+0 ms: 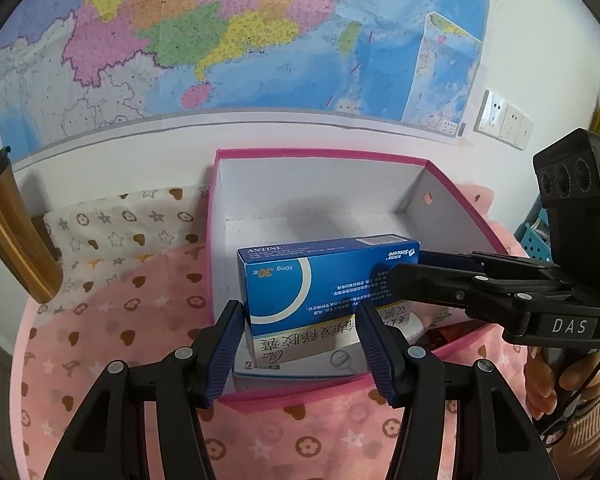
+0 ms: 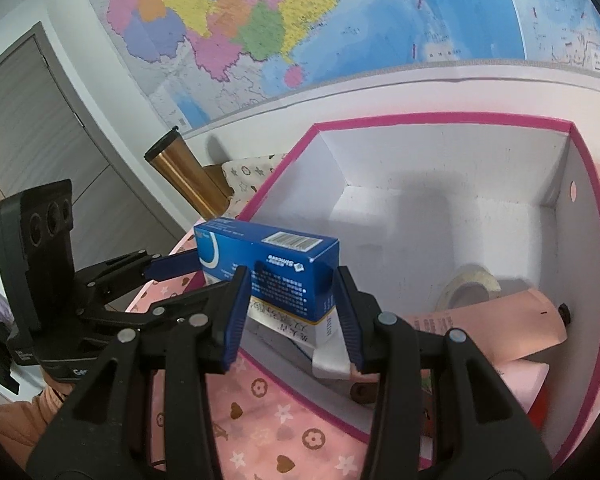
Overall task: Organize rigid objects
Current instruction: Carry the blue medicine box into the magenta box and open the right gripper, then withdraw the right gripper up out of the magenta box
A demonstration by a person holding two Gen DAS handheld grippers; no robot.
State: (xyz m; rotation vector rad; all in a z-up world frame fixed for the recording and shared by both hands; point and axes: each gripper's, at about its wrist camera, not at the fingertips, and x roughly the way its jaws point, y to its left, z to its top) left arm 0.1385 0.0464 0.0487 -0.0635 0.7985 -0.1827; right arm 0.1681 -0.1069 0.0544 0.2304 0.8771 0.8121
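The blue medicine box (image 2: 268,268) stands on its long edge inside the pink-rimmed carton (image 1: 315,154), resting on a flat white box (image 1: 300,356) at the carton's near wall; the right gripper (image 2: 292,312) has its fingers pinching the blue box's end. The left gripper (image 1: 300,348) hovers at the carton's near rim, fingers spread either side of the box without touching. At 3 o'clock of the blue box in the right view lies a tape roll (image 2: 469,286) beside a pink tube (image 2: 487,328)
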